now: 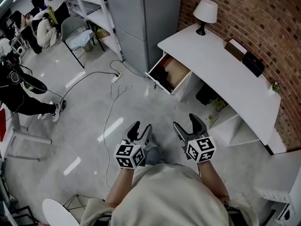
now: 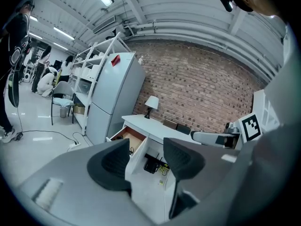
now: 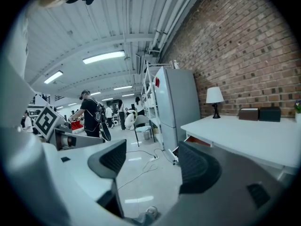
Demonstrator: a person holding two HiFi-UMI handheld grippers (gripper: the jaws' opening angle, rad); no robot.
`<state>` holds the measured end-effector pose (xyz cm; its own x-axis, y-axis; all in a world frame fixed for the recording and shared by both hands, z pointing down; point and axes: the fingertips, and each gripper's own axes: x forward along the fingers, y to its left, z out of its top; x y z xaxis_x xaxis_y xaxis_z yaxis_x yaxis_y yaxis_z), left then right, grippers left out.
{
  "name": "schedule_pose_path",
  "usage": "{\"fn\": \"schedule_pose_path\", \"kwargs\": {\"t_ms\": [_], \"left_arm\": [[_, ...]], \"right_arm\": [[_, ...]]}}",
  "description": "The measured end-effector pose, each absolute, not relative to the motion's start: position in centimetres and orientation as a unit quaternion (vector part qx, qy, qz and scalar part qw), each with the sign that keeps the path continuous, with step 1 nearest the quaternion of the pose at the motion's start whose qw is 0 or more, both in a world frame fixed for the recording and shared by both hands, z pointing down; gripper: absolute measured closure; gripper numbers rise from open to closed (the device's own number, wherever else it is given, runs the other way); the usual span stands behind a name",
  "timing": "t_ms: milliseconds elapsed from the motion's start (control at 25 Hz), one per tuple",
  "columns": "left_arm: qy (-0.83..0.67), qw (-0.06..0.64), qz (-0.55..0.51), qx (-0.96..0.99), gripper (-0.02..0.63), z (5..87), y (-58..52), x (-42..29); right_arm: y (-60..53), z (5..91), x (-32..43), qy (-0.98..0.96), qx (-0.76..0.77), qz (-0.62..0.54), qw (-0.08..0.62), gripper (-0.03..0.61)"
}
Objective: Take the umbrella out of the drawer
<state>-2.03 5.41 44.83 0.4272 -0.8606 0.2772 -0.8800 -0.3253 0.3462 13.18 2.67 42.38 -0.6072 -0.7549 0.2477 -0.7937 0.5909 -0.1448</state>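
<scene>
An open drawer (image 1: pixel 170 74) sticks out of the left end of a white desk (image 1: pixel 221 74); its wooden floor shows, with a dark object (image 1: pixel 162 73), too small to identify, lying at its left end. The same drawer (image 2: pixel 127 134) appears far ahead in the left gripper view, and only its edge (image 3: pixel 196 141) in the right gripper view. My left gripper (image 1: pixel 139 130) and right gripper (image 1: pixel 190 125) are both open and empty, held side by side in front of the person's body, well short of the desk.
A grey fridge (image 1: pixel 141 18) stands left of the desk. A white lamp (image 1: pixel 205 13) and dark boxes (image 1: pixel 247 58) rest on the desk. Cables and a power strip (image 1: pixel 115 77) lie on the floor. People (image 1: pixel 23 93) stand at the far left, shelves (image 1: pixel 94 8) behind.
</scene>
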Motion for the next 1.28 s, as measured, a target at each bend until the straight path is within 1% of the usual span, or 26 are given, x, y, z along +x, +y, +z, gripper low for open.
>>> {"fn": "schedule_pose_path", "kwargs": {"t_ms": [320, 840, 1080, 1280], "left_arm": [[-0.518, 0.227, 0.026, 0.824, 0.4, 46.0, -2.5, -2.7], [-0.488, 0.224, 0.038, 0.843, 0.396, 44.6, -19.2, -6.4], [-0.471, 0.229, 0.049, 0.851, 0.396, 45.8, -24.4, -8.1], [-0.462, 0.24, 0.055, 0.852, 0.396, 47.4, -27.3, -9.6]], "right_arm": [[-4.8, 43.2, 12.6, -0.879, 0.454, 0.118, 0.082, 0.247], [-20.9, 42.5, 7.9, -0.872, 0.466, 0.115, 0.092, 0.247], [-26.4, 44.5, 6.3, -0.863, 0.479, 0.121, 0.107, 0.247], [-29.6, 47.3, 5.4, -0.853, 0.488, 0.131, 0.133, 0.248]]}}
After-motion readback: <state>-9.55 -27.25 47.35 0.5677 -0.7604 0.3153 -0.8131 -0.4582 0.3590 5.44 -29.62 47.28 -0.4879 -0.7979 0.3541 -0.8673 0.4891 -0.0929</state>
